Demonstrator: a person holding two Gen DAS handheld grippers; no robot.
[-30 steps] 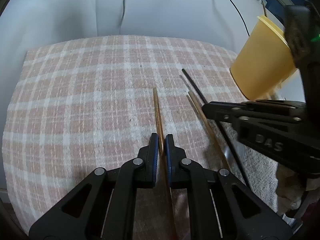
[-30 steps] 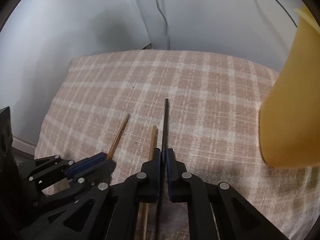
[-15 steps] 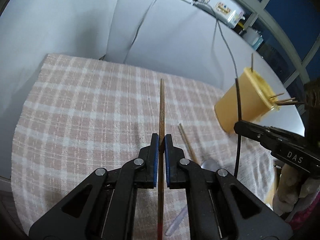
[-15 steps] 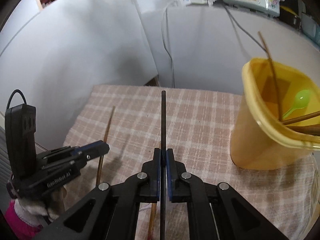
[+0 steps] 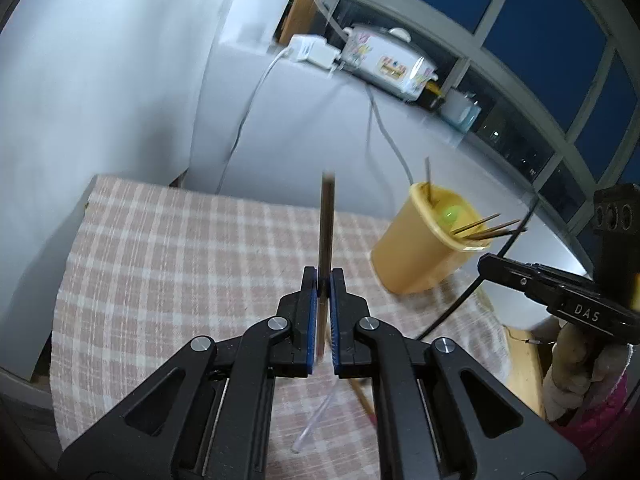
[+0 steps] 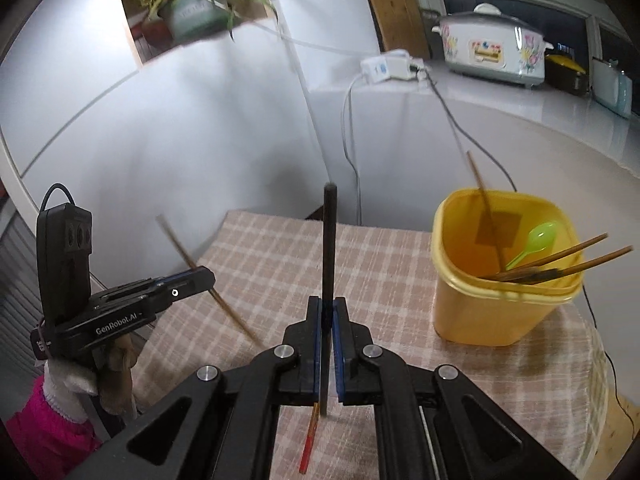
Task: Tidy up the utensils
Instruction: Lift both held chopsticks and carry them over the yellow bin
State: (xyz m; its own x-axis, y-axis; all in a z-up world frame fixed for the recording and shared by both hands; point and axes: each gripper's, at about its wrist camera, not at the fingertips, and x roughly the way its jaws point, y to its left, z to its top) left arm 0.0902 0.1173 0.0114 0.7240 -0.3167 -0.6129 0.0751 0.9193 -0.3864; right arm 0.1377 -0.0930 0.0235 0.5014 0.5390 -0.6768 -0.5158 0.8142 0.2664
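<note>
My left gripper (image 5: 324,282) is shut on a brown wooden chopstick (image 5: 326,216), held above the checked cloth (image 5: 180,264). My right gripper (image 6: 329,308) is shut on a black chopstick (image 6: 330,240), also in the air. A yellow container (image 6: 492,312) stands on the cloth to the right and holds a green spoon (image 6: 536,240) and several chopsticks. In the left wrist view the container (image 5: 420,260) sits beyond the right gripper (image 5: 490,264). The left gripper (image 6: 204,276) shows at the left of the right wrist view. A red-ended wooden chopstick (image 6: 310,440) lies on the cloth.
A clear plastic utensil handle (image 5: 316,420) lies on the cloth near me. Behind the cloth is a white wall and a counter with a flowered cooker (image 6: 492,48), a power strip (image 6: 390,66) and trailing cables. A potted plant (image 6: 192,4) hangs at the upper left.
Both grippers have risen with their chopsticks, lifting them off the cloth. The views have tilted up, and the yellow container and the counter behind it have come into sight.
</note>
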